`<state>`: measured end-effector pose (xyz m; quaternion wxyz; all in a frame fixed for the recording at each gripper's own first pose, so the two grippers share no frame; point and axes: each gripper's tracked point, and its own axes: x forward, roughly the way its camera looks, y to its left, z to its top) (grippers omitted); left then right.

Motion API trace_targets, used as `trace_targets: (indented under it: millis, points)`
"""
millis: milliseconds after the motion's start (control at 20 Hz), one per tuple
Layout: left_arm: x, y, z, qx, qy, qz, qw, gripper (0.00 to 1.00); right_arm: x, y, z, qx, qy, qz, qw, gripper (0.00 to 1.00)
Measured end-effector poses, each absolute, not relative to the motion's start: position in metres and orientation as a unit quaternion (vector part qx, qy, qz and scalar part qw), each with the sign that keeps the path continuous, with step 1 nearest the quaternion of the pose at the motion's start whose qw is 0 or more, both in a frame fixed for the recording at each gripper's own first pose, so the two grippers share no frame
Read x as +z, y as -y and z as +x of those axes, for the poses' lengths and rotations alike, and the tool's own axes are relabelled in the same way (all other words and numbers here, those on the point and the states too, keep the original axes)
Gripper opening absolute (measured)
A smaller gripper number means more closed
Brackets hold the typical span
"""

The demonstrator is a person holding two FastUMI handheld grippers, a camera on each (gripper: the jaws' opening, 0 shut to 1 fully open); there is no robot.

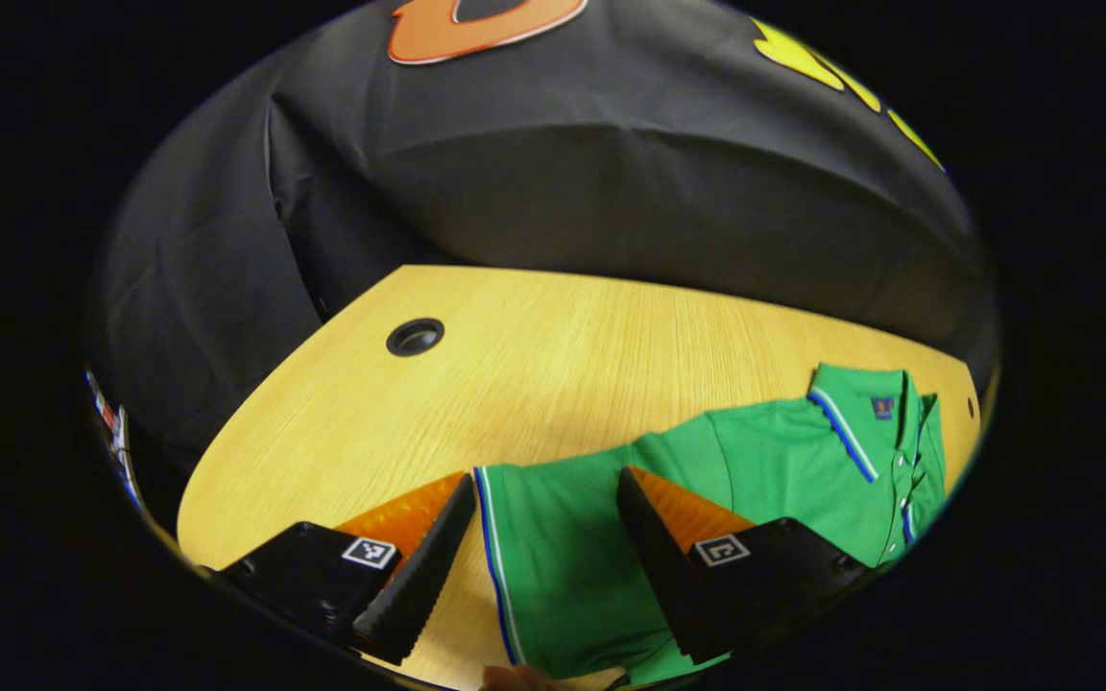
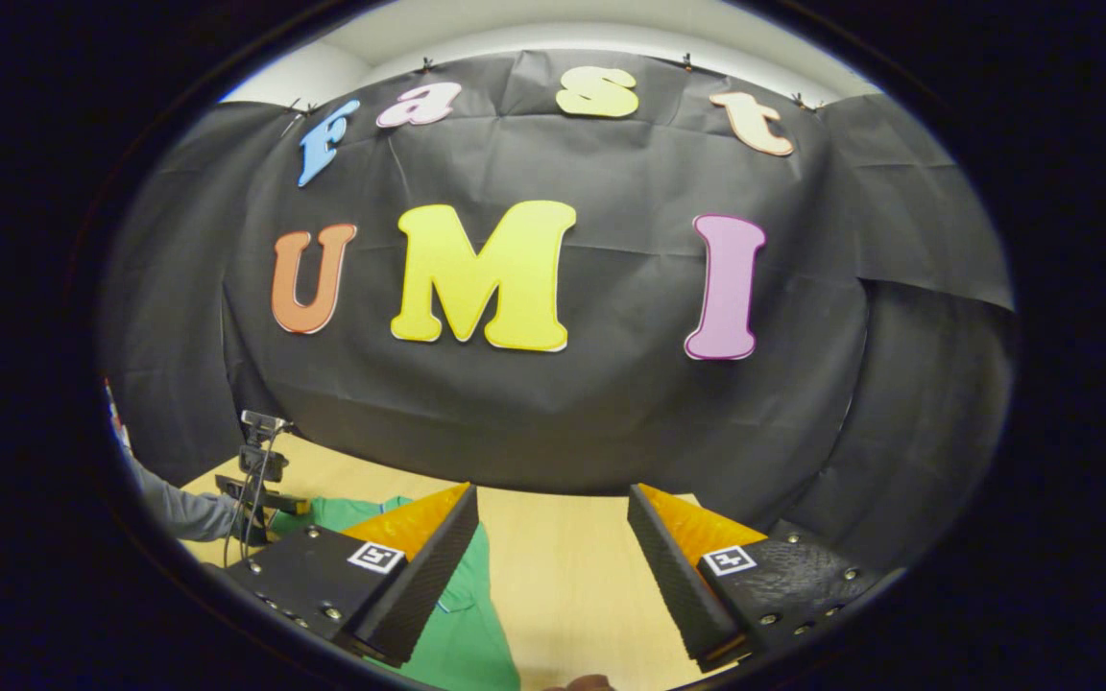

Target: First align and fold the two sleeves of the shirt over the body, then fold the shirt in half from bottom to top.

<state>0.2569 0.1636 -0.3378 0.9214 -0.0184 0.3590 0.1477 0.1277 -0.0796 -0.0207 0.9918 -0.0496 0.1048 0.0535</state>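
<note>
As a green shirt [image 1: 783, 461] lies flat on the wooden table [image 1: 534, 365], the left gripper [image 1: 543, 537] hangs wide open over a sleeve [image 1: 553, 557], apparently ready to pinch it; the right gripper [image 2: 553, 557] waits open, empty.

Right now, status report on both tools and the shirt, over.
Left tool open, over sleeve cuff. Right tool open, holding nothing. Green shirt flat on table, unfolded. Nothing in the way.

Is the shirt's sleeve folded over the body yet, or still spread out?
Spread. In the left gripper view the sleeve of the green shirt lies flat on the table, striped cuff outward, between the open left gripper fingers.
</note>
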Motion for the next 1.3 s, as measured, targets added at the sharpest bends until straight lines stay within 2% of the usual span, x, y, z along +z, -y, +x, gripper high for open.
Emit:
trace_targets:
  millis: [200, 350, 450, 550, 1000, 1300]
  points:
    - [-0.34, -0.164, 0.257, 0.135, -0.365, -0.01, 0.921, 0.97, -0.024, 0.081, 0.128, 0.051, -0.11, -0.045, 0.992, 0.97]
    - [-0.341, -0.157, 0.257, 0.141, -0.363, -0.012, 0.921, 0.31, -0.025, 0.081, 0.126, 0.051, -0.114, -0.049, 0.991, 0.97]
    - [-0.34, -0.155, 0.256, 0.146, -0.363, -0.007, 0.92, 0.08, -0.026, 0.083, 0.125, 0.05, -0.114, -0.055, 0.991, 0.96]
    - [-0.34, -0.152, 0.258, 0.139, -0.366, -0.001, 0.92, 0.04, -0.025, 0.084, 0.124, 0.048, -0.114, -0.054, 0.991, 0.97]
    - [-0.322, -0.126, 0.254, 0.116, -0.355, -0.045, 0.926, 0.04, -0.031, 0.089, 0.126, 0.04, -0.123, -0.035, 0.991, 0.97]
    - [-0.295, -0.071, 0.254, 0.058, -0.329, -0.034, 0.942, 0.04, -0.031, 0.09, 0.128, 0.037, -0.123, -0.017, 0.992, 0.97]
